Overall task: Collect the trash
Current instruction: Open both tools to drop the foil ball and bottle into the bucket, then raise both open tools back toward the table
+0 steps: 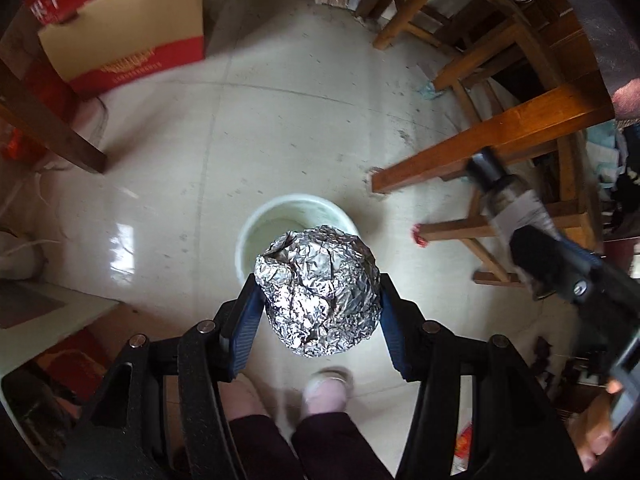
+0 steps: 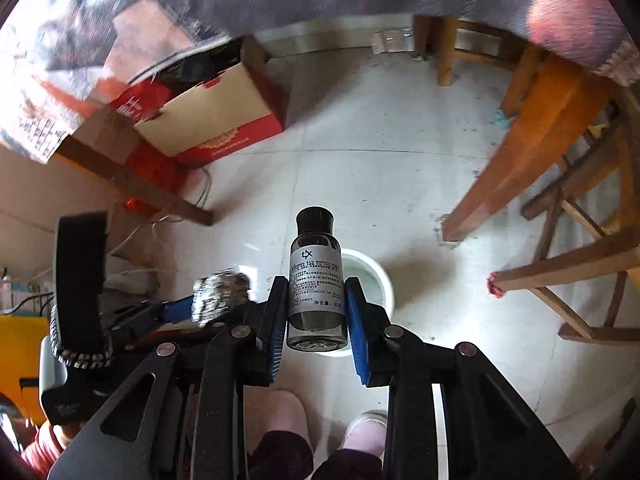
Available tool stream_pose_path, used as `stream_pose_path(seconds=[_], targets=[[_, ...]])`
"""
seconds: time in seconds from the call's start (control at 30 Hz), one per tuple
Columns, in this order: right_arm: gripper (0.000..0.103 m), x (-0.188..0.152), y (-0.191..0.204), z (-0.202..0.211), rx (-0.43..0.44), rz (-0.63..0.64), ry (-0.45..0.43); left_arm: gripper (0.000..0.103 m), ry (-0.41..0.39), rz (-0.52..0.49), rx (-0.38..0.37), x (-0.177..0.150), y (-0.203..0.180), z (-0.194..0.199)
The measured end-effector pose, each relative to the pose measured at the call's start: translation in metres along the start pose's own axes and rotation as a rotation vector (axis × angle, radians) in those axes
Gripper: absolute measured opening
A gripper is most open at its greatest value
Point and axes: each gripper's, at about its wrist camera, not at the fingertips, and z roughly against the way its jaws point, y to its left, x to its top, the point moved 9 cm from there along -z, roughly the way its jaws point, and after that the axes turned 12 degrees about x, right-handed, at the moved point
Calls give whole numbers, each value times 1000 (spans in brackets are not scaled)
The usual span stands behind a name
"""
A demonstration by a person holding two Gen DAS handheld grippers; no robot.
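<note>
My left gripper (image 1: 318,292) is shut on a crumpled ball of aluminium foil (image 1: 318,292) and holds it above a white round bin (image 1: 256,220) on the floor. My right gripper (image 2: 317,304) is shut on a small dark bottle (image 2: 316,280) with a black cap and a white label. It holds the bottle above the same white bin (image 2: 380,276). The bottle also shows at the right of the left wrist view (image 1: 508,196). The foil ball also shows at the left of the right wrist view (image 2: 220,294).
A red and tan cardboard box (image 1: 128,40) stands on the tiled floor at the far left. Wooden table and stool legs (image 1: 480,148) stand to the right of the bin. My feet in pale slippers (image 1: 326,390) are just below the grippers.
</note>
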Motion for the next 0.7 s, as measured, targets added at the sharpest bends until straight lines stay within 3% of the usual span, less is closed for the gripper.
stream_pose_path(seconds=[0.2,0.37,0.57,0.7], targets=[[38,-3,-9,1,-9,-30,22,59,-24,-34,52,0,6,9],[39,-4,-12,11,-38,-38,13,59,-45,-39,23,4,-1,21],[39,-8,-19,26,-56,-68,7,59,-75,-63,51,9,-10,40],[39,-6,-15,44,-64,-73,-1,59,-99,-88,70,8,-17,74]])
